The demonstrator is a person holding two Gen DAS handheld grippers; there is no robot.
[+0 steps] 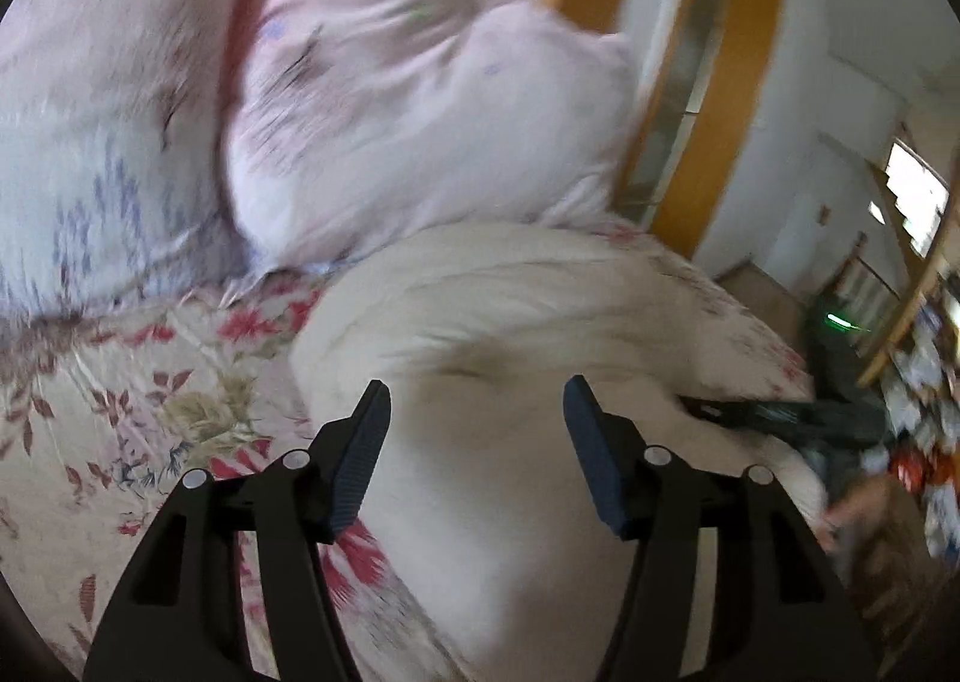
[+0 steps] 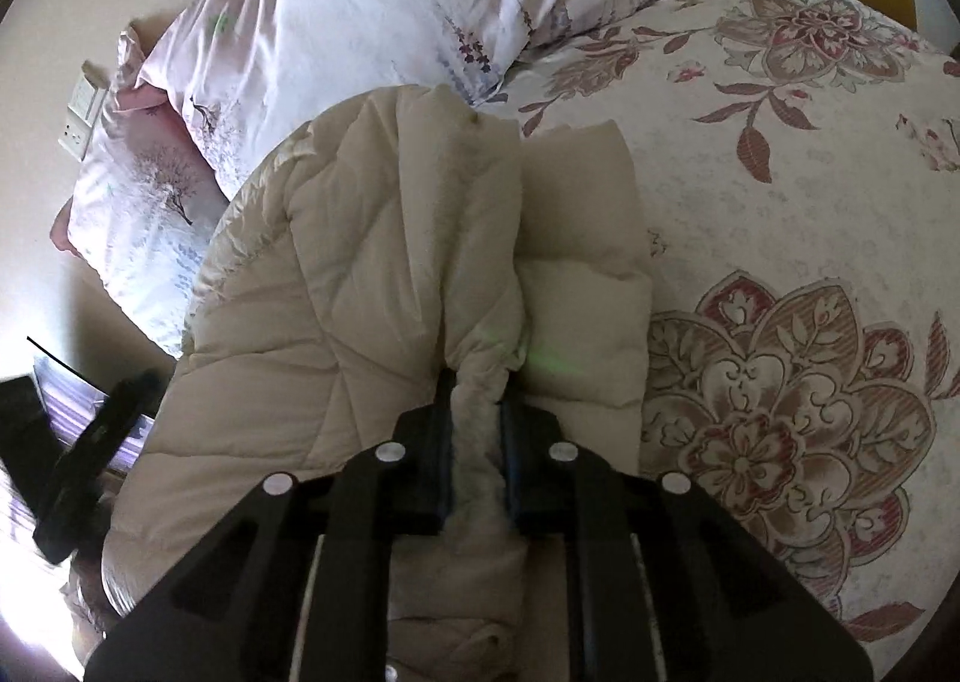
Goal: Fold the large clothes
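A cream quilted puffer coat (image 2: 372,238) lies bunched on a floral bedspread (image 2: 780,214). My right gripper (image 2: 477,412) is shut on a fold of the coat's edge, with fabric pinched between its pads. In the left wrist view the coat (image 1: 498,334) shows blurred as a pale mound. My left gripper (image 1: 477,400) is open and empty just above the coat, fingers wide apart. The right gripper (image 1: 780,418) shows at the coat's right edge in that view. The left gripper (image 2: 90,460) shows as a dark shape at the left edge of the right wrist view.
Two pale pink and white pillows (image 1: 390,111) sit at the head of the bed, also in the right wrist view (image 2: 336,9). A wooden door frame (image 1: 708,99) and a white wall stand beyond the bed. A wall socket (image 2: 81,108) is by the pillows.
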